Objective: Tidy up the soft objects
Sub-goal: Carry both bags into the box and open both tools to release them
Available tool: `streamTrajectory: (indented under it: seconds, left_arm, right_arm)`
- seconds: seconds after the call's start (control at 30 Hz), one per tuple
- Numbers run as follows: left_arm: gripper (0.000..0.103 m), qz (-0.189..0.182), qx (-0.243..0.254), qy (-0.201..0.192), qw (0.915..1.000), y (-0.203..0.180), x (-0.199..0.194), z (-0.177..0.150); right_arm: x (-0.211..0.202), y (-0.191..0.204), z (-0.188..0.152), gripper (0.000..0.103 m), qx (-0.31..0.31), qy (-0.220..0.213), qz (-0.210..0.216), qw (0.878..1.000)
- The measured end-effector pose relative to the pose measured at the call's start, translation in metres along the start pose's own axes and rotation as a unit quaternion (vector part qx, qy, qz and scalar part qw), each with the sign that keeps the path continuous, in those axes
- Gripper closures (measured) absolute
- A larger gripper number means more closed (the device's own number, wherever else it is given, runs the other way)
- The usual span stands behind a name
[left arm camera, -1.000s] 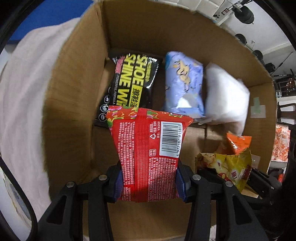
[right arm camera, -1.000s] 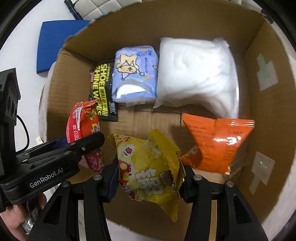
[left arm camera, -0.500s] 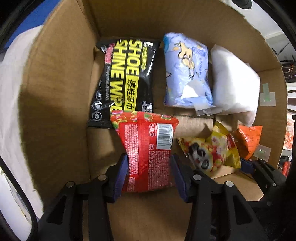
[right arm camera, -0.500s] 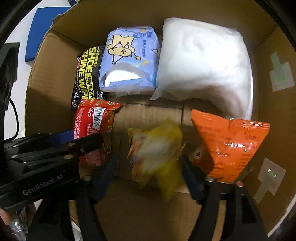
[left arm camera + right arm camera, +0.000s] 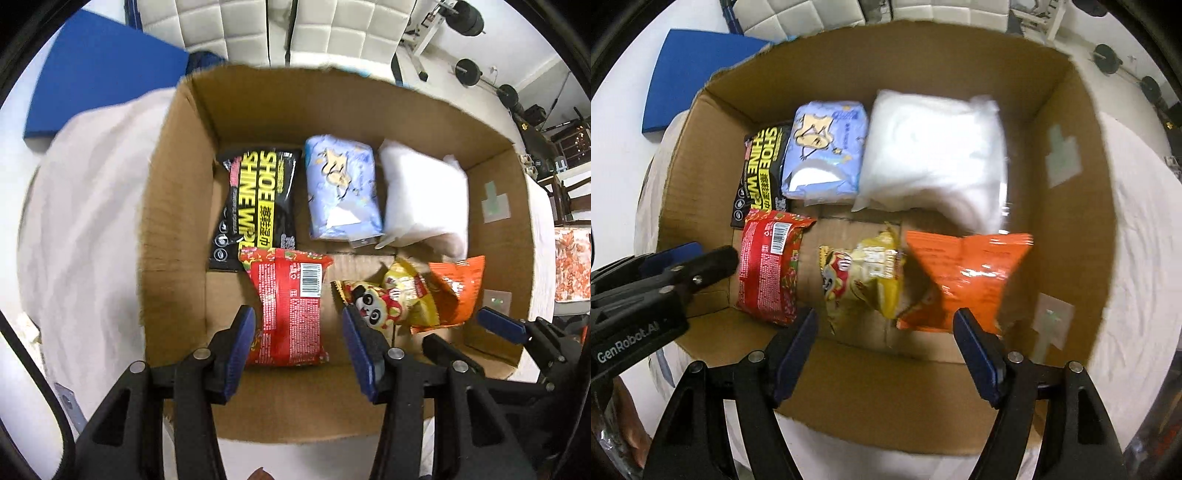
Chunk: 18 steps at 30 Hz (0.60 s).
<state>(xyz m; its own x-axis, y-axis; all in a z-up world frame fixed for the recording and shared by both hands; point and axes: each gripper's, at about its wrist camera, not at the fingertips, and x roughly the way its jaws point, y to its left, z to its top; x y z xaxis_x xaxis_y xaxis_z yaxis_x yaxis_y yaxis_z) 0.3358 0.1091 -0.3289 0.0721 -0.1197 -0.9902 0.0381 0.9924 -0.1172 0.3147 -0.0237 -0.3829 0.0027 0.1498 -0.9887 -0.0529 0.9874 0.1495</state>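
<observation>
Both grippers stand spread and empty over the cardboard box (image 5: 177, 236), so each packet below lies free on the floor of the box rather than in a grip. Left gripper (image 5: 299, 349): its blue pads flank the near end of the red packet (image 5: 290, 314) without pressing it; the packet lies flat, barcode up, with its far edge overlapping the black shoe-wipes pack (image 5: 258, 206) at about 11 o'clock. That placement starts a near row in front of the far row. Right gripper (image 5: 886, 343): jaws wide, pads apart on either side of the gap in front of the yellow snack bag (image 5: 864, 277) and the orange bag (image 5: 964, 280); the yellow one lies crumpled at 12 o'clock, leaning against the orange one at 1 o'clock. Farther out, the back row runs from 10 to 1 o'clock in the right wrist view: shoe wipes, blue tissue pack (image 5: 825, 147), then the white pillow-like pack (image 5: 934, 158), side by side and touching, which seems meant to fill the box in tidy lines. Judging by this, six soft items are in and the packing looks close to done; the yellow bag could want straightening. A blue mat (image 5: 96, 74) lies outside the box at 10 o'clock
</observation>
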Motion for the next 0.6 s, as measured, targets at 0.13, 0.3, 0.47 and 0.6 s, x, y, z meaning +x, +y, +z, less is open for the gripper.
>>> streamTrajectory:
  seconds: [0.13, 0.3, 0.47, 0.6]
  left_arm:
    - [0.028, 0.003, -0.001, -0.031, 0.9995, 0.004, -0.016, -0.012]
    - [0.009, 0.03, -0.006, -0.066, 0.9973, 0.004, -0.034, -0.022]
    - [0.004, 0.04, -0.01, -0.077, 0.9962, 0.009, -0.047, -0.025]
    - [0.003, 0.042, -0.008, -0.084, 0.9956, 0.006, -0.053, -0.029]
  right_arm:
    - [-0.022, -0.01, -0.005, 0.008, 0.008, -0.018, -0.011, 1.0]
    - [-0.047, -0.024, -0.013, 0.0, 0.016, -0.047, -0.036, 0.998]
    - [-0.067, -0.032, -0.014, 0.0, 0.022, -0.059, -0.056, 0.996]
    - [-0.078, -0.037, -0.017, 0.0, 0.025, -0.065, -0.063, 0.996]
